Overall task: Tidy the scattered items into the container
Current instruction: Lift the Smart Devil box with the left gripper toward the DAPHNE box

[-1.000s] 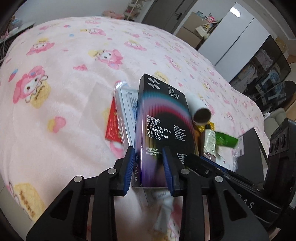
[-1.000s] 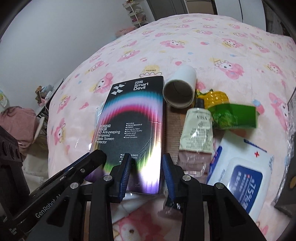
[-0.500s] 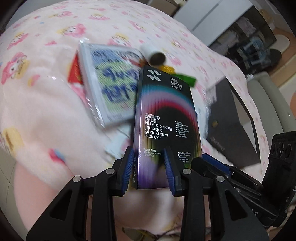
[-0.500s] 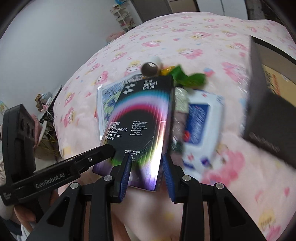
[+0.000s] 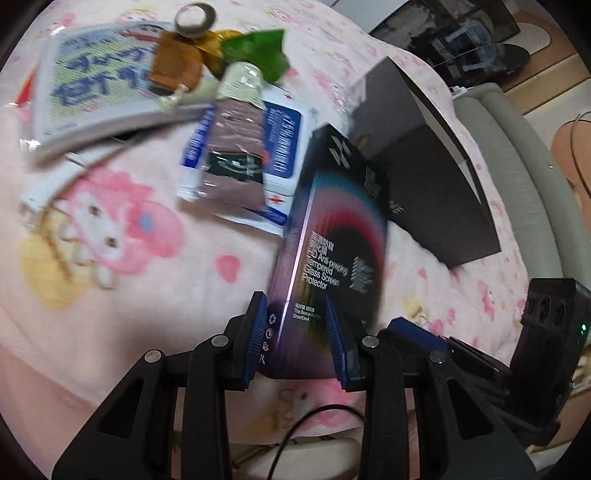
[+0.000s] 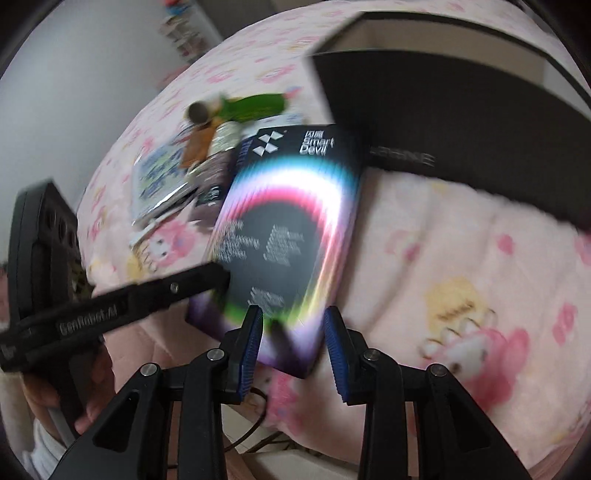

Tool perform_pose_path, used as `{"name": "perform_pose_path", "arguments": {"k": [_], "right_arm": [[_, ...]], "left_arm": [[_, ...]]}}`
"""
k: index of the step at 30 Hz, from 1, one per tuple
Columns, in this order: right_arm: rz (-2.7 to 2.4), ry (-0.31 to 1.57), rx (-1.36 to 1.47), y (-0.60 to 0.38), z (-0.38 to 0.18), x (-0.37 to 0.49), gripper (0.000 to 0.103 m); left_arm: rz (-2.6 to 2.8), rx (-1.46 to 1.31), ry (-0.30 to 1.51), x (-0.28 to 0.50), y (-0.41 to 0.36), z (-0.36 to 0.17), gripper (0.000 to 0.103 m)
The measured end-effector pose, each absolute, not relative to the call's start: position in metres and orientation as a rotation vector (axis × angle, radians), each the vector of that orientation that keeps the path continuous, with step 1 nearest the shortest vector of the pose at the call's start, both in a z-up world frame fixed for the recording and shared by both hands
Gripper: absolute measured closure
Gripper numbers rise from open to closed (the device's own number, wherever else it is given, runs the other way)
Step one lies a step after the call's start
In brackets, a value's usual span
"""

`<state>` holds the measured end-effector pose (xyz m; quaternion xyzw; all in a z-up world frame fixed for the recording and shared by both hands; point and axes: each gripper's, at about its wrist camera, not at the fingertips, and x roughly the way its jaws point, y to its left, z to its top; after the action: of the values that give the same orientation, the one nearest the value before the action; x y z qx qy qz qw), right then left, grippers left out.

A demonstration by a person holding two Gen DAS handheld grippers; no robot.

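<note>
A black rainbow-printed screen protector box [image 5: 332,251] is held above the pink blanket. My left gripper [image 5: 297,336] is shut on its near end. My right gripper [image 6: 293,341] is shut on the same box [image 6: 291,221] from the other side. The box's far end points at a black open container [image 5: 424,162], which fills the upper right of the right wrist view [image 6: 461,122]. Scattered items lie to the left: a wet wipes pack [image 5: 280,122], a brown tube [image 5: 236,147], a book in plastic [image 5: 96,77], a green packet [image 5: 258,48].
A cardboard roll [image 5: 194,16] and a yellow item [image 5: 214,40] lie at the far end of the pile. A white cable plug [image 5: 44,188] lies on the blanket. The bed edge and a cord [image 5: 314,421] are below the grippers.
Both grippers have carried the box right, off the pile and toward the black container. The items that lay under it now show. The box has tilted.
</note>
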<state>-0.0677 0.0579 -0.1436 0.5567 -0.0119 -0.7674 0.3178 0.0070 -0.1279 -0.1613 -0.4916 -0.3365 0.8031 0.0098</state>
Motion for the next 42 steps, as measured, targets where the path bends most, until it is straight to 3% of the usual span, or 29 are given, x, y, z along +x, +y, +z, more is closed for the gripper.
{"name": "perform_pose_path", "arguments": {"k": [4,10,16,19,34,42], "right_arm": [[-2.067,-0.054,1.432,0.067,-0.136,-0.074,0.072],[-2.051,-0.062,1.463,0.069,-0.146,-0.077,0.072],[-2.062,-0.073,1.467,0.077,-0.149,-0.074,0.072],[-2.069,-0.075,1.475,0.08,-0.151,-0.076,0.072],[-1.919,-0.197,1.485,0.074,-0.179,-0.099,0.06],[-1.918,-0.167,1.452,0.065,-0.181,-0.102,0.06]], "left_arm": [[2.479,-1.528,-1.099,0.002,-0.133,-0.166,0.071],[2.415,-1.545,-1.16,-0.01,-0.136,-0.181,0.055],[2.388,-1.564,-1.119,-0.018,-0.126,-0.184,0.055],[2.381,-1.574,-1.129,-0.022,-0.126,-0.188,0.044],[2.359,-1.589,-1.053,-0.004,-0.116,-0.173,0.059],[2.402,-1.599,-1.056,-0.018,-0.121,-0.182,0.051]]}}
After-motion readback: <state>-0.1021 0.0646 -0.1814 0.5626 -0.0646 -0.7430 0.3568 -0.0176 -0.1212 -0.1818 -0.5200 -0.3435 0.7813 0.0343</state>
